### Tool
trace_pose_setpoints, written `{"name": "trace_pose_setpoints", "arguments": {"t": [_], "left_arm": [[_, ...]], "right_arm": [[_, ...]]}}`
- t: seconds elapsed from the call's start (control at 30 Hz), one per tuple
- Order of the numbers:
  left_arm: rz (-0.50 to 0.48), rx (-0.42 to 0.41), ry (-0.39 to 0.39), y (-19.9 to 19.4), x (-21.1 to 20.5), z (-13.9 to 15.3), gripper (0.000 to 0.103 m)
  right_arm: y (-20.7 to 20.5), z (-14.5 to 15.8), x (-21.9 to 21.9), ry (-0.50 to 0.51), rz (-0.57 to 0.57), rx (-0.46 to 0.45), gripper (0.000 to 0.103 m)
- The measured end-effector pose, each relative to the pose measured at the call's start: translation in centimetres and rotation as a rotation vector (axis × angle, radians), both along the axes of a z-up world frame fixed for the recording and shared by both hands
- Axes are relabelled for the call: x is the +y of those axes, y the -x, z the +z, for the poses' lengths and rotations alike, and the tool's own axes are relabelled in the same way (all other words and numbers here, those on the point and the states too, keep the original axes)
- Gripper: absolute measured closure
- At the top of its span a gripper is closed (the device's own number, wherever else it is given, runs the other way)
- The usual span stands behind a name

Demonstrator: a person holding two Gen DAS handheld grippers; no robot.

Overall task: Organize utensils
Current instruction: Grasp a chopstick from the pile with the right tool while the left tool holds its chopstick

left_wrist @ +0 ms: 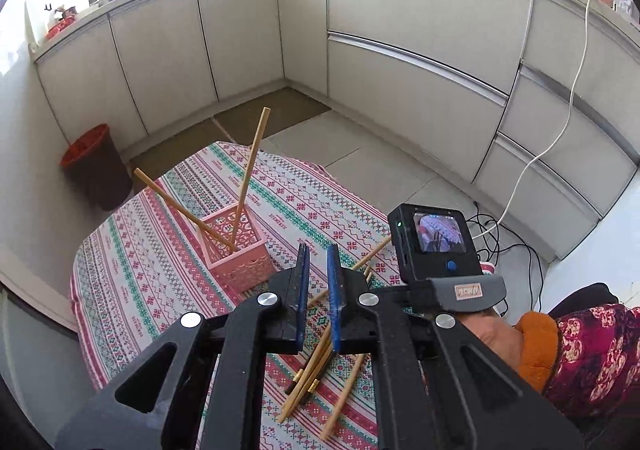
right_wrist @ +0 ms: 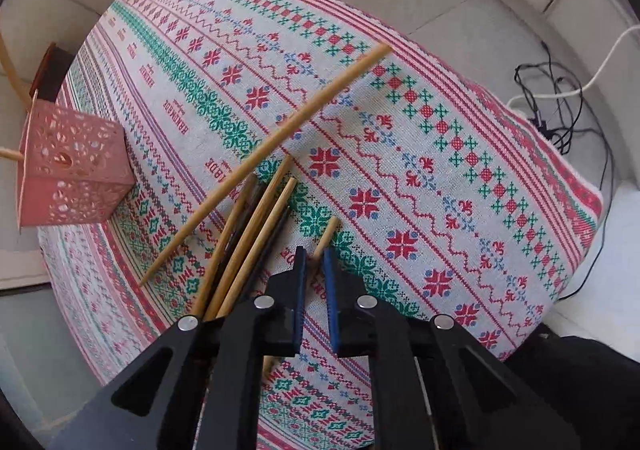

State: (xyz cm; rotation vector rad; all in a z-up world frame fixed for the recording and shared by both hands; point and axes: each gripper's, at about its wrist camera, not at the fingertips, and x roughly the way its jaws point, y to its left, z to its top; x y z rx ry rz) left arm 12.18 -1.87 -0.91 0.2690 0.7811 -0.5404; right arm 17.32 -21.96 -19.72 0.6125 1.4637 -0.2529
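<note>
White kitchen cabinets [left_wrist: 400, 62] wrap around a tiled floor, and I am looking down on a table under a patterned cloth [right_wrist: 420, 138] in red, green and blue stitching. On my left a pink lattice holder [left_wrist: 236, 250] stands on the cloth with two bamboo chopsticks [left_wrist: 250, 166] leaning out of it, crossed. Near the middle lies a loose heap of chopsticks [right_wrist: 256, 218], pale ones mixed with dark ones, and one long pale stick [right_wrist: 276, 146] rests slantwise over their tips. My right gripper [right_wrist: 315, 262] points steeply down just beside that heap, its jaws drawn close on a single pale chopstick [right_wrist: 326, 236] that shows between the pads. My left gripper [left_wrist: 318, 260] hangs above the same heap, jaws nearly together with nothing between them. A dark bin with a red rim [left_wrist: 96, 166] stands on the floor by the cabinets, and a white cable [left_wrist: 560, 130] trails down to a tangle of black wires [right_wrist: 560, 106] beside the table.
</note>
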Motion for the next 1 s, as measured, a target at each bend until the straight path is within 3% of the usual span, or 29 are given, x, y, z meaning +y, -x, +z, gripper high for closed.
{"name": "trace_pose_setpoints", "arguments": {"t": [0.2,0.23,0.27,0.33,0.7,0.9,1.0], "left_arm": [[-0.025,0.068,-0.013,-1.2,-1.2,-1.7,0.093],[-0.021,0.084,-0.026,-1.8,-1.6,-2.4,0.087],[-0.028,0.104,-0.042,-2.4,-2.0,-3.2,0.072],[-0.052,0.141,-0.084,-3.7,-3.7,-5.0,0.055],[-0.195,0.331,-0.321,-10.9,-12.9,-16.5,0.055],[-0.287,0.418,-0.334,-13.1,-15.6,-19.5,0.055],[-0.319,0.447,-0.352,-13.9,-16.6,-20.2,0.066]], "right_arm": [[0.8,0.0,-3.8,-0.089,-0.032,-0.039,0.098],[0.9,0.5,-4.5,-0.091,-0.034,-0.059,0.098],[1.0,1.2,-5.1,-0.098,-0.039,-0.074,0.098],[1.4,2.5,-6.4,-0.115,-0.062,-0.106,0.098],[2.0,3.2,-12.3,-0.192,-0.203,-0.107,0.098],[1.8,2.8,-12.8,-0.232,-0.218,-0.096,0.098],[1.8,2.7,-13.2,-0.246,-0.231,-0.092,0.098]]}}
